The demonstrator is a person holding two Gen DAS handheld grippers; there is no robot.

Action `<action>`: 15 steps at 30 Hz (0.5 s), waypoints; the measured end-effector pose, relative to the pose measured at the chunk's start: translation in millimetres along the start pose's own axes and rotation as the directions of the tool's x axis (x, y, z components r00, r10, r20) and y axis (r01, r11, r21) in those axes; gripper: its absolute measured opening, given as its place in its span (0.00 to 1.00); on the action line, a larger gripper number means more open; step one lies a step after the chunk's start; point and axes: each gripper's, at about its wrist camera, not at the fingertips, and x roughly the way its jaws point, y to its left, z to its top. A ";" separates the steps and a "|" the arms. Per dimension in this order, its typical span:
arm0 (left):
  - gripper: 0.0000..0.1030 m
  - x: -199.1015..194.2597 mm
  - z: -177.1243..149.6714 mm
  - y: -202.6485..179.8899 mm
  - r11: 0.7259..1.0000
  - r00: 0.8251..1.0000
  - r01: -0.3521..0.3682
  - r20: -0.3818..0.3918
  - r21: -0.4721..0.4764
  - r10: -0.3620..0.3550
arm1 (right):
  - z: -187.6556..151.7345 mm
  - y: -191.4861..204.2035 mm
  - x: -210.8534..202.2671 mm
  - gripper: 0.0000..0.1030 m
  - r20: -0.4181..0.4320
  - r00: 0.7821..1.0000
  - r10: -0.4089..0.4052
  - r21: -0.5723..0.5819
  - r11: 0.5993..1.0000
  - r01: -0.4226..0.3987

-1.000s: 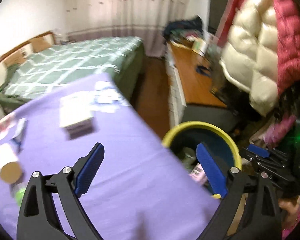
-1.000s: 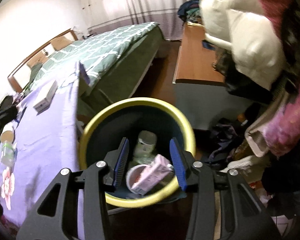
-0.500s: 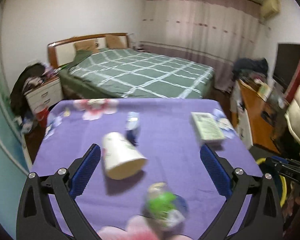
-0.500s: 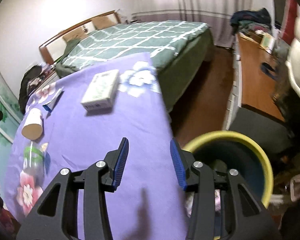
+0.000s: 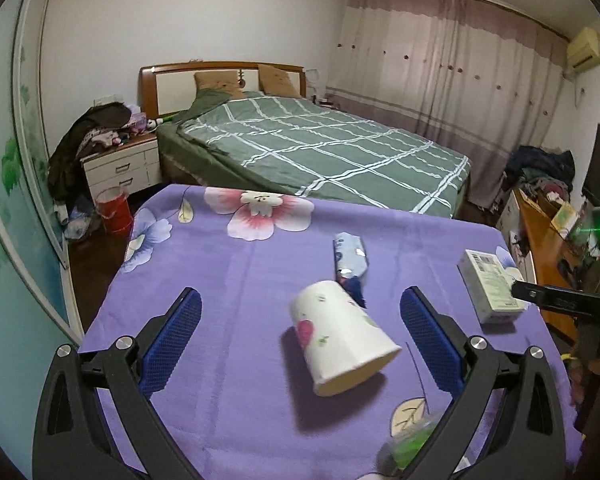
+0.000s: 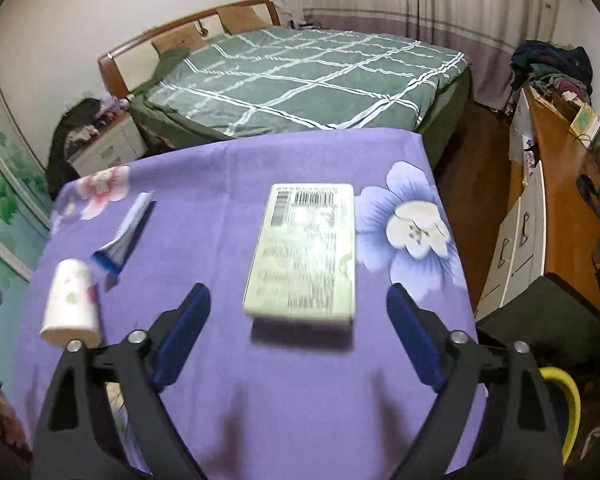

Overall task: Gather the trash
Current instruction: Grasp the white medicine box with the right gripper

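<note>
A white paper cup (image 5: 340, 340) lies on its side on the purple floral tablecloth (image 5: 236, 280), between the open jaws of my left gripper (image 5: 300, 340); it also shows in the right wrist view (image 6: 72, 304). A blue and white wrapper (image 5: 350, 262) lies just behind it (image 6: 126, 236). A pale green box (image 6: 306, 256) lies flat ahead of my open, empty right gripper (image 6: 298, 336); it also shows in the left wrist view (image 5: 490, 286). A green-capped bottle (image 5: 412, 440) is blurred at the near edge. The yellow-rimmed bin (image 6: 566, 408) is at the table's right.
A bed with a green checked cover (image 5: 320, 148) stands beyond the table. A bedside cabinet (image 5: 120, 168) piled with clothes and a red bucket (image 5: 114, 210) are at the left. A wooden desk (image 6: 552, 184) runs along the right, with bare floor between it and the bed.
Both grippers swung left from the bin to over the table. The right gripper's jaws opened wide and now face the box. The left gripper moved closer to the cup.
</note>
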 end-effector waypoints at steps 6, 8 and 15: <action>0.95 9.8 -5.7 10.4 1.000 1.000 0.003 -0.004 -0.030 -0.003 | 17.1 7.3 39.2 0.89 -0.046 0.995 -0.086 -0.004 0.996 0.086; 0.95 11.4 -7.3 12.1 0.999 1.000 0.006 -0.009 -0.038 -0.007 | 20.2 7.1 53.8 0.89 -0.067 0.990 -0.126 -0.003 0.992 0.126; 0.95 12.8 -11.4 9.0 0.999 1.000 0.015 -0.012 -0.038 -0.016 | 11.6 3.0 79.0 0.66 -0.125 0.982 -0.142 0.004 0.990 0.143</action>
